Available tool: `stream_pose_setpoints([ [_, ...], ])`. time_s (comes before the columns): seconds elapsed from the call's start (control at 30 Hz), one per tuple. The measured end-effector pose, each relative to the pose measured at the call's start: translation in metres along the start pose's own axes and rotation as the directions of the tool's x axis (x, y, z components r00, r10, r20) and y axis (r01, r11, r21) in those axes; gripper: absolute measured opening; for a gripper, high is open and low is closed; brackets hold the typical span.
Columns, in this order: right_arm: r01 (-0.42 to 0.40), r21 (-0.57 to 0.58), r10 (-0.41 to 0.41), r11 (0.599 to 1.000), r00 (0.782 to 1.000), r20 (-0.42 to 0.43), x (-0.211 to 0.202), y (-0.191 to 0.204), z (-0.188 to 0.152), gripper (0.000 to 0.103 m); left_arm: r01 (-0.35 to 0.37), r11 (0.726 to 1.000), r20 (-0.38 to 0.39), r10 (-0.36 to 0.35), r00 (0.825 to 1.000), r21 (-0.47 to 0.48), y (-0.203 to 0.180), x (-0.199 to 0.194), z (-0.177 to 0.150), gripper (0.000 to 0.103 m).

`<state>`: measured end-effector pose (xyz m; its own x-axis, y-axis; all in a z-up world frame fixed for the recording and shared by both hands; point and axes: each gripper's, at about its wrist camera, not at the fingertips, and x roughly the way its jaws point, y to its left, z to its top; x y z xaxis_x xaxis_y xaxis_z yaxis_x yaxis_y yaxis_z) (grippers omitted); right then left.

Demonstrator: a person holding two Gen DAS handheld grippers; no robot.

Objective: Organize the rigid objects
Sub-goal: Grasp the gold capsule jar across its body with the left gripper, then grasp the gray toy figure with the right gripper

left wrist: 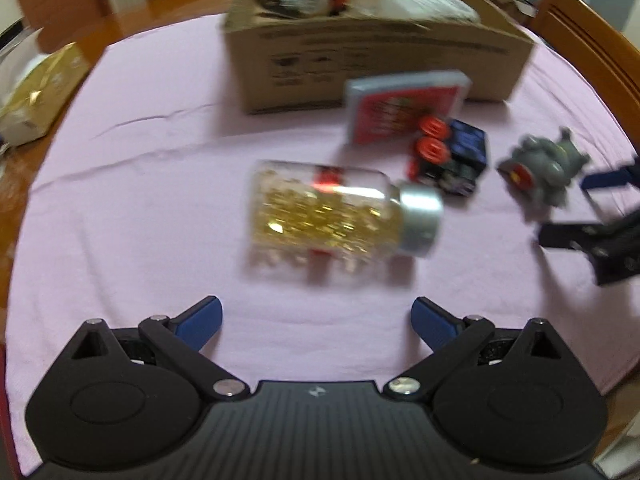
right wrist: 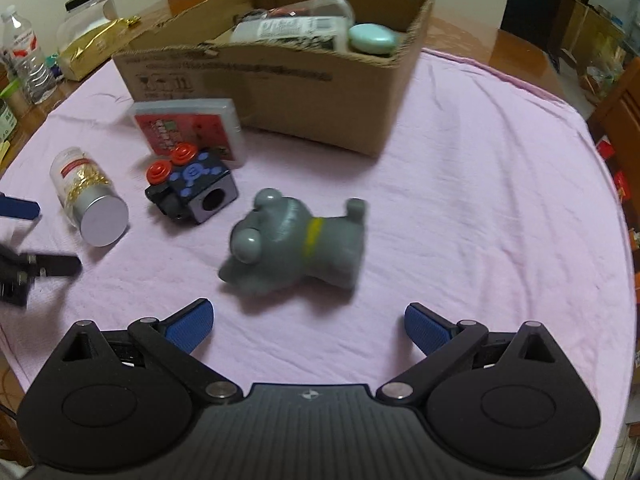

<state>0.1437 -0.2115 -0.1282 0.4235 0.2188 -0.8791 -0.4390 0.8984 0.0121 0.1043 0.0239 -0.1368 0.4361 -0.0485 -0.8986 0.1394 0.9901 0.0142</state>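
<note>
Left wrist view: the left gripper [left wrist: 316, 322] hangs over the pink cloth [left wrist: 120, 200] with its blue-padded fingers spread wide and nothing between them. Just ahead lies a clear jar of golden capsules [left wrist: 320, 212] on its side, silver cap toward the right. Beyond it sit a black-and-blue toy block with red knobs [left wrist: 452, 156] and a red card case [left wrist: 404, 108], which lies in front of the cardboard box [left wrist: 380, 64].

In the right wrist view, the right gripper [right wrist: 310, 322] is likewise spread and empty. A gray toy dog [right wrist: 296, 240] with a yellow collar lies on its side just ahead of the fingers. The box holds a white bottle [right wrist: 296, 30] and a teal oval object [right wrist: 374, 38].
</note>
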Motion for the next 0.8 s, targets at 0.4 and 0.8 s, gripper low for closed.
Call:
stream_pose_setpoints([
  [0.4,0.008,-0.047,-0.008,0.999,1.000,0.015,0.006,0.001,0.005,0.103,0.010,1.000,0.087,-0.011,0.996,0.007,-0.007,0.013,0.017,0.103],
  [0.8,0.004,-0.055,-0.003,0.998,1.000,0.030,0.002,0.000,0.002,0.103,-0.026,0.999,0.131,0.021,0.991,0.038,-0.017,0.011,0.035,0.102],
])
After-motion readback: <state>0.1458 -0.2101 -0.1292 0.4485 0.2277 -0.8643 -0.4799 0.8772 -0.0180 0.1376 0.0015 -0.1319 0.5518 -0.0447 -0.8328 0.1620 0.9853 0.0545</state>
